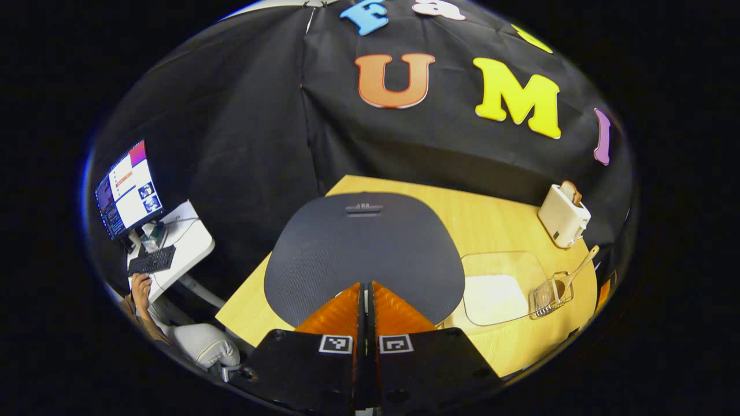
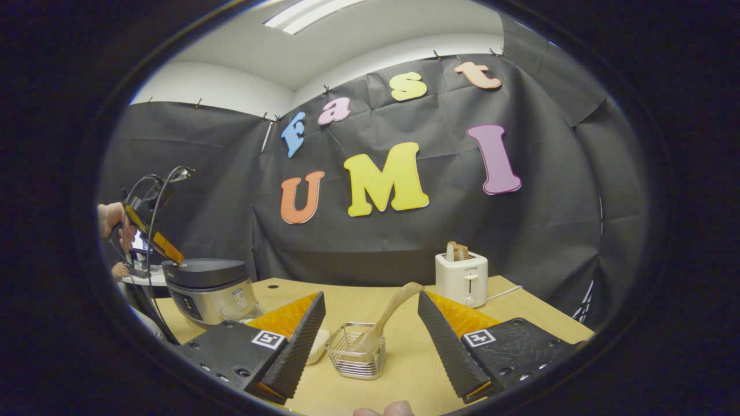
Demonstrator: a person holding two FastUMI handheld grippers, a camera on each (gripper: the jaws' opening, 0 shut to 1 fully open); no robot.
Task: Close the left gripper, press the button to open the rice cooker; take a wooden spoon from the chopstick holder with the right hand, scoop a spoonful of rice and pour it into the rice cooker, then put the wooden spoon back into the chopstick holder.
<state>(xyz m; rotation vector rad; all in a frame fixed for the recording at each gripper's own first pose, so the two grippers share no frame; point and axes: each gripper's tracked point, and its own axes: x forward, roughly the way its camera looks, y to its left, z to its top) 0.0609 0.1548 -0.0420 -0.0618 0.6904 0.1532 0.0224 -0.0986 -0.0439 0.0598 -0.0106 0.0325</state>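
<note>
Your wooden table (image 2: 404, 370) carries the rice cooker (image 2: 209, 289) at the left of the right gripper view, the wire chopstick holder (image 2: 356, 349) at lower centre, the white toaster (image 2: 461, 279) right of centre, and a clear rice tray (image 1: 498, 287) beside the holder.

A white toaster (image 2: 461, 279) with bread (image 2: 457, 251) in its slot is seen at the far right of the wooden tabletop (image 2: 404, 358). Beyond the tabletop's left edge, a lit monitor (image 1: 128, 189) and a keyboard (image 1: 151, 260) are set on a white desk (image 1: 191, 242).
</note>
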